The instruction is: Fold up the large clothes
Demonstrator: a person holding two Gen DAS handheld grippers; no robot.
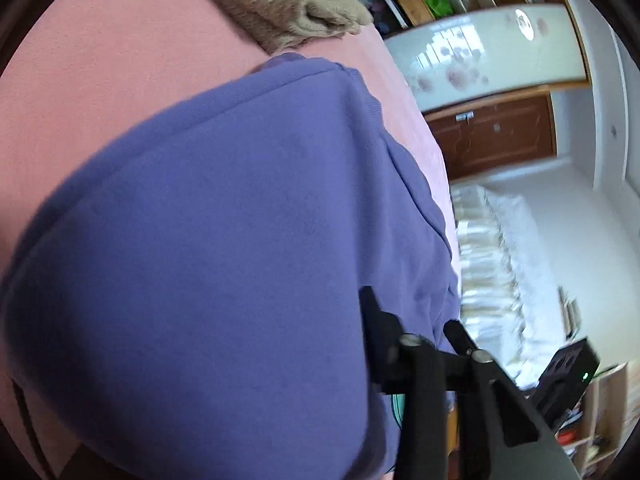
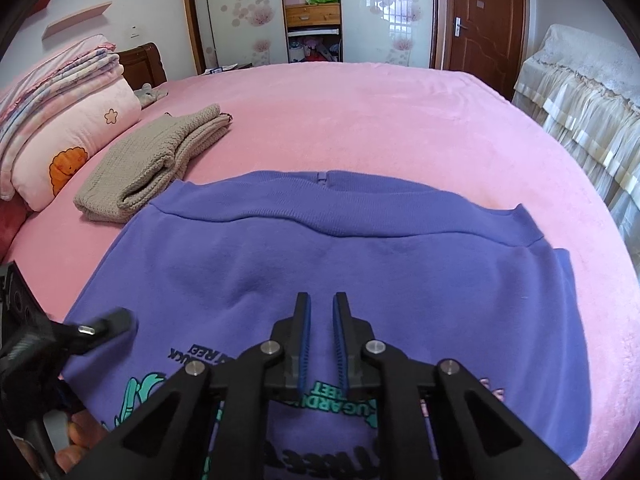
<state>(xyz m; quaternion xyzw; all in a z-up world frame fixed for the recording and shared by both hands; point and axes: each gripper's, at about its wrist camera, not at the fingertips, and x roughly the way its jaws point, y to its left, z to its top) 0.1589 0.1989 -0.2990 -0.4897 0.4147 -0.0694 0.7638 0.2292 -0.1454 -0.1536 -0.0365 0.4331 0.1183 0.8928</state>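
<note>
Purple fleece sweatshirt [image 2: 360, 272] is lying flat on the pink bedspread [image 2: 360, 120], printed end nearest. Right gripper [image 2: 322, 312] is hovering, jaws nearly together, empty; left gripper [image 1: 416, 320] is nipping the side hem, grip unclear. Both should be catching matching edges before lifting.

The sweatshirt [image 2: 340, 264] lies spread on the bed [image 2: 360, 120] at its near edge. A folded knit [image 2: 156, 164] lies on the bed just beyond the sweatshirt's far left corner, touching it. Stacked bedding [image 2: 60, 120] sits at the bed's left edge, left of the knit.
</note>
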